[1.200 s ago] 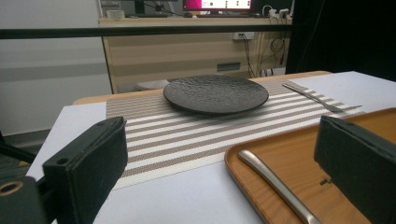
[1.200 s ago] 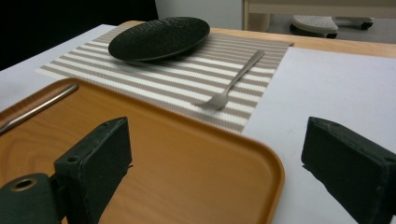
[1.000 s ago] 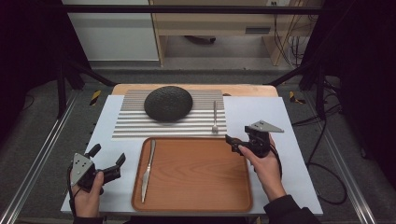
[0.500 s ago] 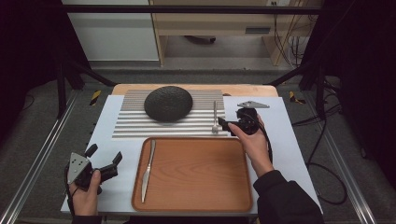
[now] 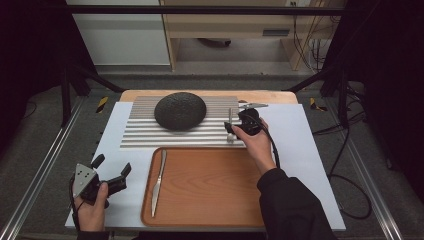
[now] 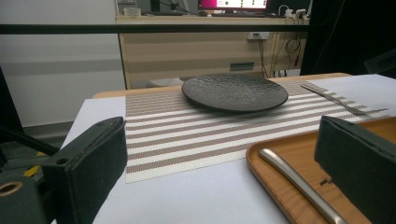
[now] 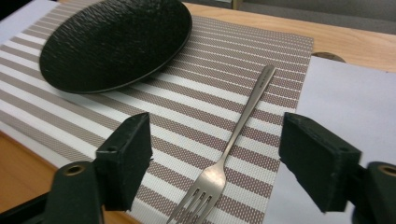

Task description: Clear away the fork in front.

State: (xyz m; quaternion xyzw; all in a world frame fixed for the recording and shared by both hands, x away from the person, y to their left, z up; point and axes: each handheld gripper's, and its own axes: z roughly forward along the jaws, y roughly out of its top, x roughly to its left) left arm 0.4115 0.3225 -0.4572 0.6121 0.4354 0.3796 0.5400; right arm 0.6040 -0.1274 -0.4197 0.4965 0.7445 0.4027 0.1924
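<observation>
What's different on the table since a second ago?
The right tool went from beside the tray up over the striped mat to the fork; its jaws have just been closing, with the fork between them but not gripped. The left tool, plate and knife stayed put.

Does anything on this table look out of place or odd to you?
Mildly, yes. The knife lies alone in the wooden tray, while the fork and black plate sit on the striped placemat. Nothing looks spilled or damaged.
</observation>
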